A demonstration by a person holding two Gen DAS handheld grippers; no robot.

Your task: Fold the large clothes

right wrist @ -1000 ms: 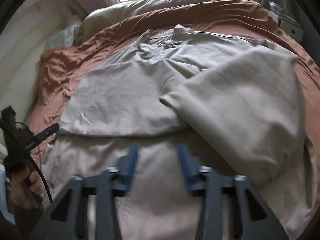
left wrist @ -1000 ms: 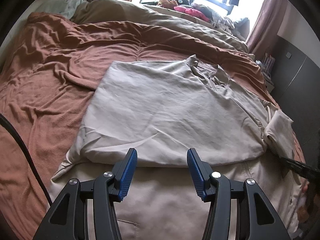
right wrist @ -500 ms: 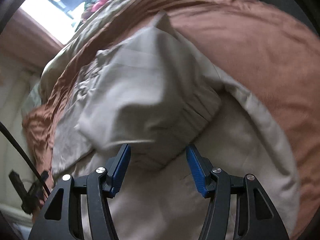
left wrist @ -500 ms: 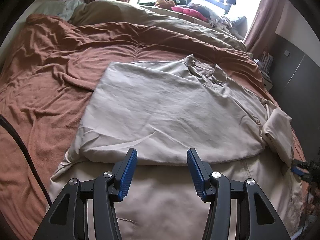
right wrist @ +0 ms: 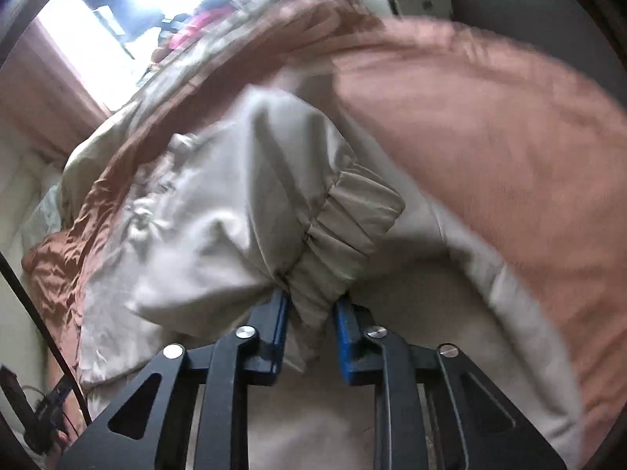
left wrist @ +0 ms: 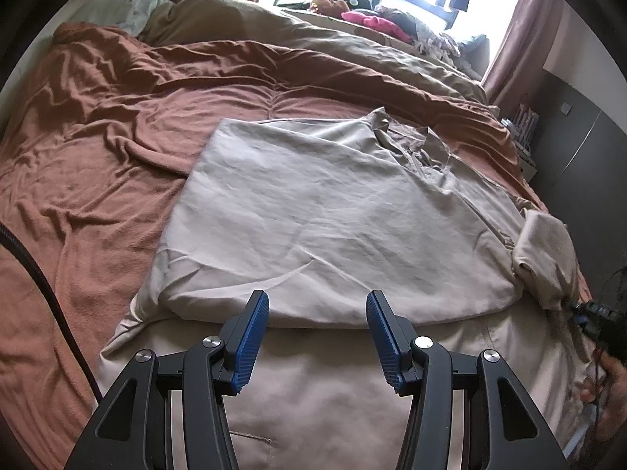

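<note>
1. Right tool (right wrist: pixel 311 313): jaws have just been closing, now pinched on the gathered cuff (right wrist: pixel 345 231) of the jacket's sleeve. Only the cuff's lower corner sits between the pads; most of it bulges above.
2. Left tool (left wrist: pixel 317 337): jaws about half open, nothing between them, hovering over the jacket's near part.
3. Jacket (left wrist: pixel 313 215): beige, spread on the bed (left wrist: pixel 98 149), one side already folded in across the body; right sleeve (left wrist: pixel 544 250) bunched at the far right edge, near the bed's side.
4. Risk, slip: the bite is shallow and the elastic cuff is bulky. A quick pull across the body could draw it out of the pads, and the sleeve would drop in a heap.
5. Risk, drag: nothing pins the body. Pulling the sleeve may shift the whole jacket on the loose brown blanket (left wrist: pixel 352 78) and undo the fold already lying flat.
6. Risk, edge: sleeve lies close to the bed's side; if released there it may slide off.
7. Right view is blurred, so how deep the grip goes is uncertain.
</note>
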